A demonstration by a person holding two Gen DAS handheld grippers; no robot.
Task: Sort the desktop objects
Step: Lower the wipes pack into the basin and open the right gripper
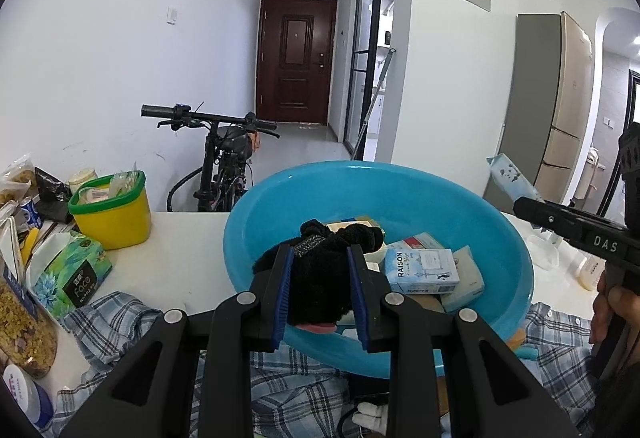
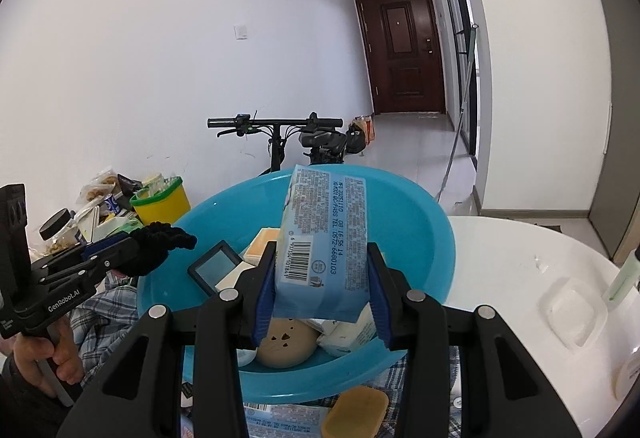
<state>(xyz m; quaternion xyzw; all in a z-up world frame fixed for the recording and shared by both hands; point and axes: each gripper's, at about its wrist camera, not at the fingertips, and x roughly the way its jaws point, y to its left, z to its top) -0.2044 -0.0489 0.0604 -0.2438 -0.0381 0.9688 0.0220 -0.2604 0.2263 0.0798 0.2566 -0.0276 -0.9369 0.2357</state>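
Two hand-held tools hover over a large blue basin (image 1: 500, 238) that sits on a white tabletop (image 1: 188, 258), on a plaid shirt (image 1: 112, 314).

The left tool (image 1: 322, 290) has its blue-padded fingers (image 1: 282, 290) closed on a black knitted glove (image 1: 320, 278). The glove hangs bunched between the pads above the basin's near rim, its length running away from the camera toward the basin's middle, with a bit of pink showing at its near end.

The right tool (image 2: 322, 288) is clamped on a light blue tissue pack (image 2: 324, 238). The pack's long axis runs along the fingers, pointing forward and slightly upward over the basin, the printed back and barcode facing the camera. Its far end reaches past the basin's far rim in this view.

Inside the basin lie a pale blue box marked RAISON (image 1: 424, 272), a small dark-framed mirror (image 2: 214, 266), a round tan object with small holes (image 2: 286, 342) and other small boxes.

On the left of the tabletop stand a yellow tub with a green rim (image 1: 114, 217), a green tissue pack (image 1: 72, 278) and snack bags. A bicycle (image 1: 224, 157) stands behind the tabletop, against the wall.
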